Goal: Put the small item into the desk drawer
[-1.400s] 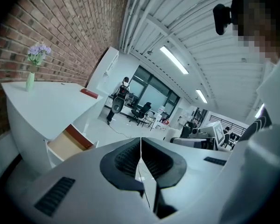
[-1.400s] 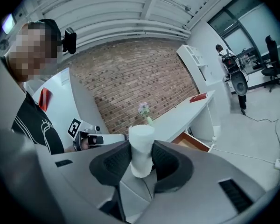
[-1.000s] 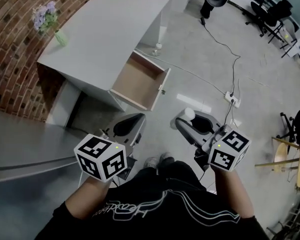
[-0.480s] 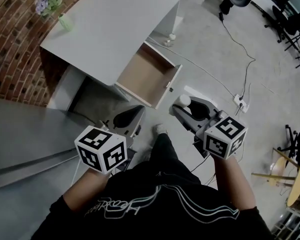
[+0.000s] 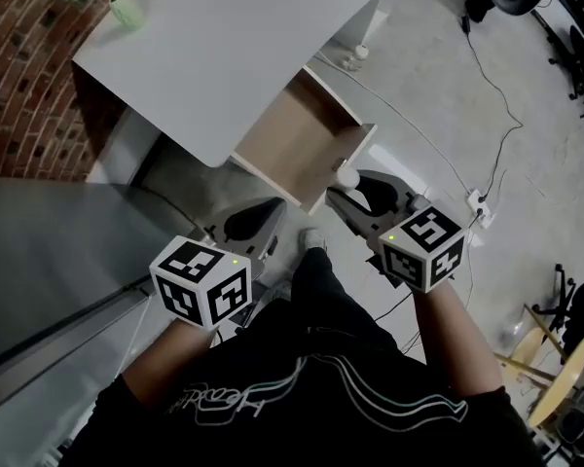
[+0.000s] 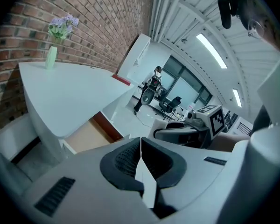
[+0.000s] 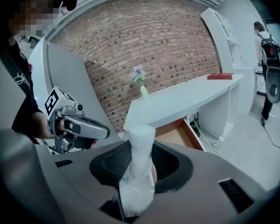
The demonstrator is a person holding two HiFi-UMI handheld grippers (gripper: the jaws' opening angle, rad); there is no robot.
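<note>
My right gripper (image 5: 355,195) is shut on a small white item (image 5: 347,177), a slim tube that sticks out past the pads (image 7: 139,164). It hangs just beside the front panel of the open desk drawer (image 5: 297,144), whose bare wooden bottom shows. The drawer (image 7: 175,133) juts out from under the white desk top (image 5: 243,47). Lower left, below the drawer, my left gripper (image 5: 248,224) is shut with nothing in it; its pads (image 6: 130,160) meet in the left gripper view.
A green vase of purple flowers (image 5: 127,8) stands at the desk's far left by the brick wall (image 5: 19,86). A red book (image 7: 220,76) lies on the desk's far end. A cable and power strip (image 5: 479,205) lie on the floor at right. A grey panel (image 5: 49,261) is at my left.
Both grippers have come closer to the desk. The right gripper with the white item has moved up to the drawer's front. The drawer stays open.
</note>
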